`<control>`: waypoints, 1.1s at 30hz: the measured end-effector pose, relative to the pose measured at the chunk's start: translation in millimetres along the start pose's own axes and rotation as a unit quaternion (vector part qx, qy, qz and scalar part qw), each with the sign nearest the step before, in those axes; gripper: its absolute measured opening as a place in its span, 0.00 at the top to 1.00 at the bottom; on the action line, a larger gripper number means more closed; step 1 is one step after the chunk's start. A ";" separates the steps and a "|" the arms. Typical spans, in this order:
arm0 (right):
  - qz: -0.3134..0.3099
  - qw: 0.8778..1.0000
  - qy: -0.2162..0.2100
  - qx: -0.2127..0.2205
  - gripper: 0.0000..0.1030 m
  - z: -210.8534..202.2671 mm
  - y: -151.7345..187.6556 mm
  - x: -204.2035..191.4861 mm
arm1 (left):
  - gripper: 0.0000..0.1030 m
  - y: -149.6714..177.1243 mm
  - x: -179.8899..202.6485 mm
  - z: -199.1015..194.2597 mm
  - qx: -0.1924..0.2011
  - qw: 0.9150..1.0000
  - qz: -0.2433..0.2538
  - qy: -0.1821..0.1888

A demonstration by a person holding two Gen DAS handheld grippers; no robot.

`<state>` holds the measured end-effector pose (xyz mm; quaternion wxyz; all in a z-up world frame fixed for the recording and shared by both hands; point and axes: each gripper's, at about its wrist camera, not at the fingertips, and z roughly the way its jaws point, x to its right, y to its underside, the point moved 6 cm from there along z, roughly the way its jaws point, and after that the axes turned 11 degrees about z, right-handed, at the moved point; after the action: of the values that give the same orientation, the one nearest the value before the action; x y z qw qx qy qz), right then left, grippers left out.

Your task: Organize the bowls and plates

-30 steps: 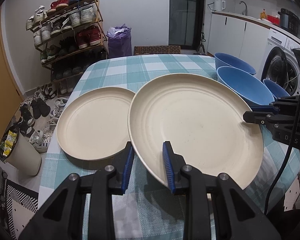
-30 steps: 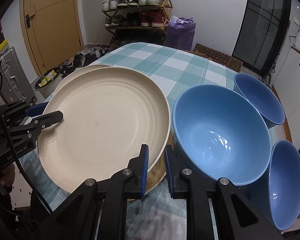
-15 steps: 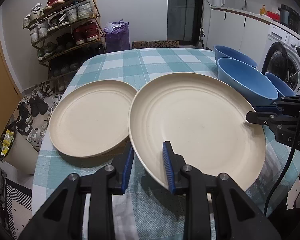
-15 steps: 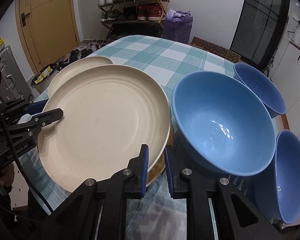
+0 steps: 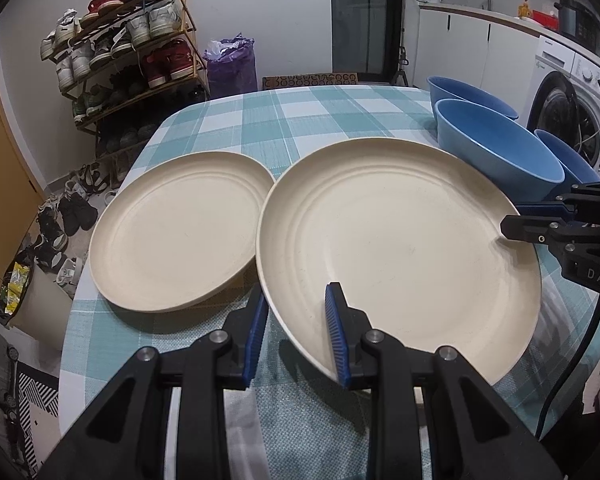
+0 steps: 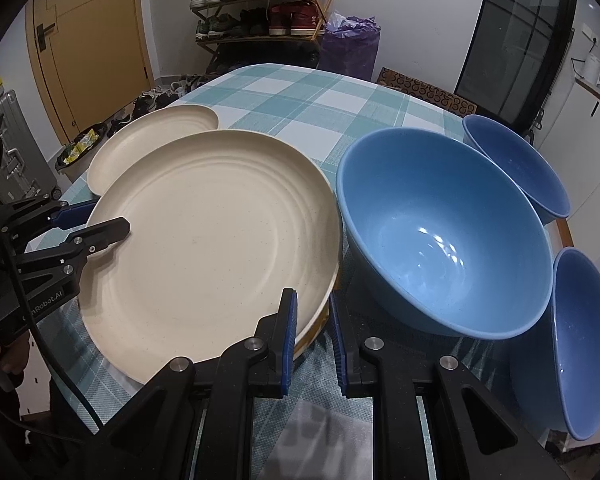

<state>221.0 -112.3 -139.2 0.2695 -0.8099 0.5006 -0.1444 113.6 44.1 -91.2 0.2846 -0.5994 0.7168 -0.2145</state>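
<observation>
The tabletop [image 5: 284,120], under a teal-and-white check cloth, fills both views. On it, the large cream plate [image 5: 400,240] sits raised and tilted, its rim overlapping the second cream plate [image 5: 172,232], which lies flat at its 9 o'clock.

At the large plate's 3 o'clock, in the right wrist view, stands the big blue bowl [image 6: 440,232], just beside the plate's rim. A smaller blue bowl [image 6: 516,164] sits at the big bowl's 1 o'clock, and another [image 6: 580,340] at its 4 o'clock, tipped on its side.

The left tool [image 5: 296,332] is clamped on the large plate's near rim at 6 o'clock, one blue pad above and one beneath. The right tool [image 6: 314,336] pinches the same plate's edge at its 5 o'clock, nearly together.
</observation>
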 end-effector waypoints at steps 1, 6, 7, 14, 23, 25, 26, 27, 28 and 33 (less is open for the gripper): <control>0.001 1.000 0.000 0.001 0.84 -0.5 0.2 0.6 | 0.74 0.2 0.9 0.4 0.000 1.000 0.002 -0.001; 0.002 1.000 0.003 -0.001 0.84 0.5 2.9 2.6 | 0.74 1.1 2.3 2.8 -0.004 1.000 0.001 0.000; 0.002 1.000 0.004 -0.002 0.84 1.1 3.4 2.9 | 0.74 1.3 2.3 3.3 -0.005 1.000 0.002 0.001; -0.004 1.000 0.011 -0.004 0.84 4.6 4.7 1.6 | 0.74 2.5 3.5 8.1 -0.011 1.000 0.004 -0.002; -0.008 1.000 0.015 -0.008 0.84 8.4 6.7 1.5 | 0.73 2.1 3.5 9.4 -0.011 1.000 0.009 -0.005; -0.006 1.000 0.014 -0.009 0.84 8.6 8.0 2.4 | 0.71 2.5 4.3 10.0 -0.011 1.000 0.011 -0.006; -0.007 1.000 0.014 -0.009 0.84 9.0 8.4 2.5 | 0.71 2.6 5.1 10.1 -0.011 1.000 0.013 -0.006; -0.006 1.000 0.014 -0.010 0.84 9.4 8.7 2.6 | 0.69 2.7 5.9 10.3 -0.011 1.000 0.014 -0.007; -0.006 1.000 0.014 -0.010 0.84 10.1 8.7 2.7 | 0.68 2.9 7.1 10.3 -0.011 1.000 0.015 -0.007; -0.005 1.000 0.010 -0.009 0.84 9.4 9.3 2.5 | 0.63 3.8 10.1 10.5 -0.013 1.000 0.023 -0.011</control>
<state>220.1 -115.0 -152.3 0.2564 -0.8135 0.5003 -0.1490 116.6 35.3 -103.1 0.2891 -0.5886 0.7302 -0.1919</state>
